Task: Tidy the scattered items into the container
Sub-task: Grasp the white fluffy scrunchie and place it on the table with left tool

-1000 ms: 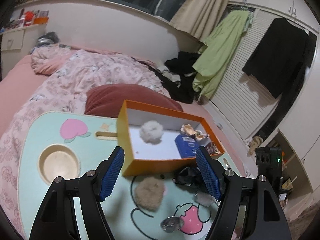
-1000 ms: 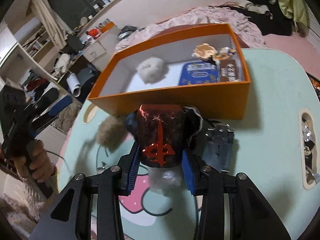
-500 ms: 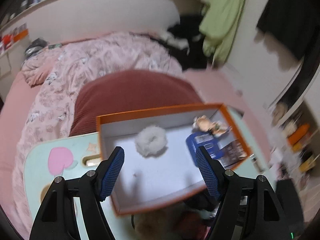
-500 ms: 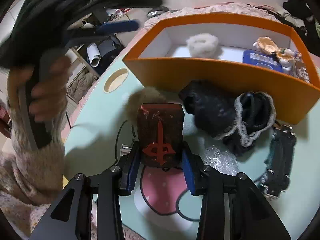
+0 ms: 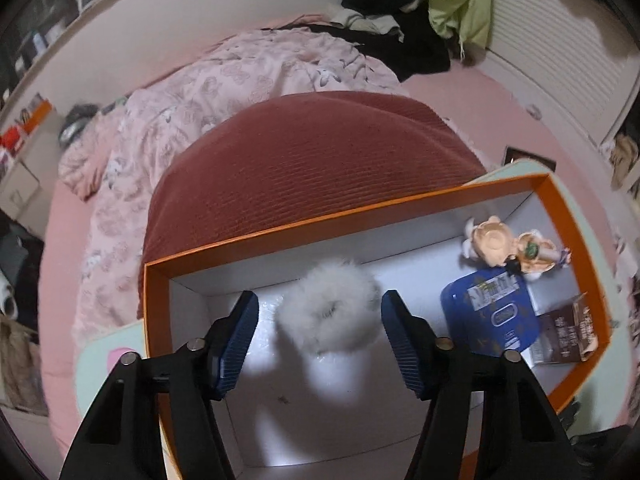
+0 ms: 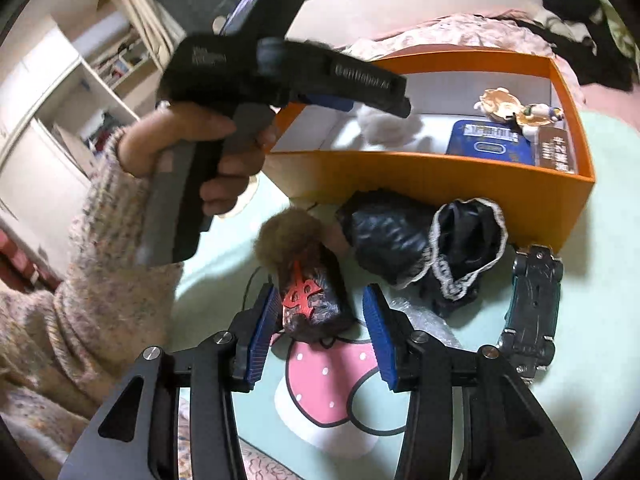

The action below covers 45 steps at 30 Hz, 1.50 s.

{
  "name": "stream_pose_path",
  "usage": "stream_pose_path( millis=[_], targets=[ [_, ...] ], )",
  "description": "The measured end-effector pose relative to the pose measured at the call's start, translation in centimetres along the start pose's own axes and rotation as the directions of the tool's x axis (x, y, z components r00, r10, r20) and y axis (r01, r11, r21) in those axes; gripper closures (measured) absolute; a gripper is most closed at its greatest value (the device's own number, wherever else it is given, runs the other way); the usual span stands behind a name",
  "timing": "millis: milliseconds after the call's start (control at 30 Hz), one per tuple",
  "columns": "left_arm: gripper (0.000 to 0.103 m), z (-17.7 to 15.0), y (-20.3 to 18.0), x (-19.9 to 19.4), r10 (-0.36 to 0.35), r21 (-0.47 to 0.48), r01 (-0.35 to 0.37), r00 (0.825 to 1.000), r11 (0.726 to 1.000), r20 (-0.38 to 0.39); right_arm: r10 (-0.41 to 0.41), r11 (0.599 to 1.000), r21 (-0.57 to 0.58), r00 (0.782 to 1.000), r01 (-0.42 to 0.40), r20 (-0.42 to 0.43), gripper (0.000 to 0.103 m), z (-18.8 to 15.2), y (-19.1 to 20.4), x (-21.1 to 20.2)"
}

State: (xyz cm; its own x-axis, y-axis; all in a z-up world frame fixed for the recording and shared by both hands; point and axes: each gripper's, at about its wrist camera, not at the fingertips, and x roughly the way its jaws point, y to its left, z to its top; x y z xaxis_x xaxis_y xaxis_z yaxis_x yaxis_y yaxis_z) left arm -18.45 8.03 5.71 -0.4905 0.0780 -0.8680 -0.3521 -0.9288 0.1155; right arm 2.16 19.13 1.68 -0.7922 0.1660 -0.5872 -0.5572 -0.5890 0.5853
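Observation:
The orange box holds a white fluffy scrunchie, a blue tin, a small figurine and a brown packet. My left gripper is open over the box, its jaws either side of the white scrunchie. My right gripper is open; a dark item with a red cross lies on the table between its jaws, against the left pad. The box also shows in the right wrist view.
On the mint table lie a brown fluffy scrunchie, a black lace-trimmed cloth, a black crumpled piece, a dark toy car and clear plastic. A red pillow and pink bedding lie behind the box.
My right gripper has opened and let go of the dark red-cross item, which now lies on the table. My left gripper has moved forward over the box, above the white scrunchie.

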Motion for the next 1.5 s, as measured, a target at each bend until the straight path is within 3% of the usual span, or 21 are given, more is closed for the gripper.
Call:
stream_pose_path(
  millis=[33, 100, 200, 300, 400, 533, 700, 767, 900, 967, 1067, 1167, 1200, 1300, 1400, 1500],
  targets=[
    [0.067, -0.1, -0.3, 0.1, -0.007, 0.020, 0.007, 1.000, 1.000, -0.006, 0.000, 1.000, 0.005, 1.000, 0.000, 0.002, 0.058, -0.1, -0.1, -0.1],
    [0.066, -0.1, -0.9, 0.1, -0.019, 0.062, 0.020, 1.000, 0.998, -0.010, -0.002, 1.000, 0.011, 1.000, 0.002, 0.002, 0.058, -0.3, -0.2, -0.1],
    [0.054, 0.0, -1.7, 0.7, -0.029, 0.104, 0.032, 0.999, 0.994, -0.031, 0.007, 1.000, 0.015, 1.000, -0.007, -0.001, 0.058, 0.0, -0.4, -0.1],
    [0.067, 0.4, -1.0, 1.8, -0.068, 0.055, 0.073, 0.995, 0.996, -0.078, 0.008, 1.000, 0.015, 1.000, -0.008, -0.007, 0.058, 0.3, -0.7, -0.2],
    [0.067, 0.5, -0.6, 1.9, -0.091, 0.043, 0.095, 0.993, 0.995, -0.081, 0.007, 1.000, 0.017, 1.000, -0.007, -0.006, 0.058, 0.4, -0.8, -0.2],
    [0.068, 0.3, 0.1, 1.0, -0.145, 0.008, 0.146, 0.989, 0.989, -0.024, 0.007, 1.000, 0.028, 1.000, -0.007, -0.002, 0.058, 0.3, -1.3, -0.6],
    [0.068, 0.0, 2.3, -3.7, -0.262, -0.072, 0.274, 0.955, 0.959, 0.140, -0.006, 1.000, 0.026, 1.000, 0.005, 0.006, 0.058, 0.2, -1.6, -1.1],
    [0.068, -1.0, 3.7, -6.8, -0.299, -0.092, 0.324, 0.930, 0.942, 0.214, -0.010, 1.000, 0.024, 1.000, 0.009, 0.011, 0.058, 0.3, -1.6, -1.6],
    [0.067, -4.3, 5.6, -11.1, -0.333, -0.104, 0.378, 0.893, 0.920, 0.303, -0.014, 0.999, 0.031, 1.000, 0.013, 0.023, 0.058, 0.6, -2.0, -2.6],
    [0.067, -6.4, 5.9, -12.0, -0.328, -0.101, 0.377, 0.888, 0.921, 0.322, -0.023, 0.999, 0.046, 0.999, 0.022, 0.028, 0.058, 0.9, -2.5, -3.1],
    [0.067, -9.2, 5.5, -11.8, -0.324, -0.116, 0.375, 0.893, 0.920, 0.314, -0.041, 0.998, 0.056, 0.999, 0.039, 0.028, 0.058, 1.3, -3.1, -3.6],
    [0.067, -11.3, 4.7, -10.5, -0.365, -0.129, 0.413, 0.885, 0.901, 0.289, -0.072, 0.996, 0.048, 0.997, 0.071, 0.024, 0.058, 1.8, -3.3, -4.0],
    [0.067, -12.0, 4.1, -9.9, -0.361, -0.135, 0.408, 0.891, 0.903, 0.277, -0.077, 0.996, 0.047, 0.997, 0.076, 0.030, 0.058, 2.0, -3.3, -4.4],
    [0.067, -12.9, 2.5, -9.3, -0.267, -0.119, 0.308, 0.925, 0.944, 0.271, -0.075, 0.993, 0.099, 0.996, 0.069, 0.058, 0.058, 3.6, -4.4, -6.1],
    [0.067, -13.2, 1.4, -8.8, -0.278, -0.099, 0.313, 0.922, 0.944, 0.270, -0.180, 0.976, 0.141, 0.979, 0.166, 0.093, 0.058, 5.7, -5.3, -7.7],
    [0.052, -13.3, 0.9, -7.8, -0.282, -0.100, 0.313, 0.928, 0.944, 0.242, -0.303, 0.950, 0.108, 0.949, 0.293, 0.090, 0.058, 7.2, -4.8, -8.0]
  ],
)
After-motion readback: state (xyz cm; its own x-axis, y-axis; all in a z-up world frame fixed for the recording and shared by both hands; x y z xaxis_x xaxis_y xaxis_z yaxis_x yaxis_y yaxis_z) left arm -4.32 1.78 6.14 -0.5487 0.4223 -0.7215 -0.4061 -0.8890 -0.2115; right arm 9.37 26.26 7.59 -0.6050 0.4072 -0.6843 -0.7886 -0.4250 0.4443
